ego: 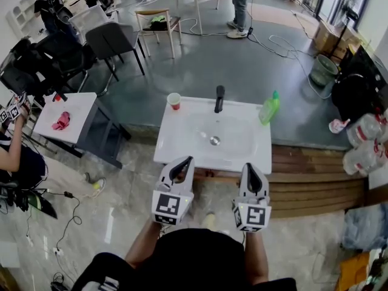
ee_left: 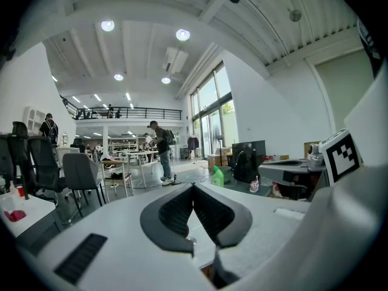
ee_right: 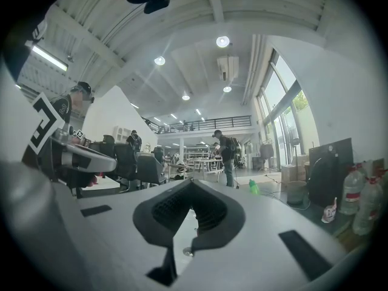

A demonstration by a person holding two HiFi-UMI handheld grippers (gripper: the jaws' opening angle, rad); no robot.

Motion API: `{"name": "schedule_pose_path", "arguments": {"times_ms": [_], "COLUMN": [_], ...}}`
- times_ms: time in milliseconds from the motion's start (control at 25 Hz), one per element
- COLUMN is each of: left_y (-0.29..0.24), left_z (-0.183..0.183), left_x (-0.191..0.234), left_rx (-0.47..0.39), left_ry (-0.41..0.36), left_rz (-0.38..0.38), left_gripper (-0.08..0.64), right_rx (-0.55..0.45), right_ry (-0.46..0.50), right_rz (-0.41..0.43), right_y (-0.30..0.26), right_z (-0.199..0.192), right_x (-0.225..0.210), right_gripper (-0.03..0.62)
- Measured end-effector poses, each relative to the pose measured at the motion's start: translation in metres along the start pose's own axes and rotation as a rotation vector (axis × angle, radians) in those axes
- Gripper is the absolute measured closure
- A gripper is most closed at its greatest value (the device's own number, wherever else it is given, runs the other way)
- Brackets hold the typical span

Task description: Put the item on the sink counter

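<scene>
A white sink counter stands just ahead of me, with a black faucet at its back. On the counter's back left corner sits a red cup; a green bottle stands at its back right. My left gripper and right gripper hover side by side over the counter's near edge, both shut and holding nothing. In the left gripper view the left gripper has its tips touching, and the green bottle shows beyond it. The right gripper looks the same in its own view.
A small white table at the left holds a pink crumpled item. Grey chairs and a wooden chair stand behind. A green bin and large water bottles are at the right. Cables cross the floor; a person stands far back.
</scene>
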State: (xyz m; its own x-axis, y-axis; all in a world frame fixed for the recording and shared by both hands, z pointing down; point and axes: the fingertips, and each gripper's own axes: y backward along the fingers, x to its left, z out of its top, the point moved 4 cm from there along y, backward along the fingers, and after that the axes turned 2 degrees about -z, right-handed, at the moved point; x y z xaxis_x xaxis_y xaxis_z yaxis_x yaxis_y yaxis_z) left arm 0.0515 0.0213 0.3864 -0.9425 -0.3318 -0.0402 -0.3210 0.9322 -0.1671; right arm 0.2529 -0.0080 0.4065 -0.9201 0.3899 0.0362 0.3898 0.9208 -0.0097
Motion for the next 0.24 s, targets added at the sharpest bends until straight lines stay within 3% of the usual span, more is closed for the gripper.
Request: {"name": "schedule_pose_path", "arguments": {"times_ms": [240], "left_y": [-0.0012], "left_z": [0.0026], "left_x": [0.0020], "left_rx": [0.000], "left_ry": [0.003], "left_rz": [0.003], "left_gripper": [0.558], "right_rx": [0.001], "right_ry": [0.003], "right_rz": [0.005], "right_y": [-0.0025], "right_z": [0.0029], "right_x": [-0.0001], "right_gripper": [0.594]}}
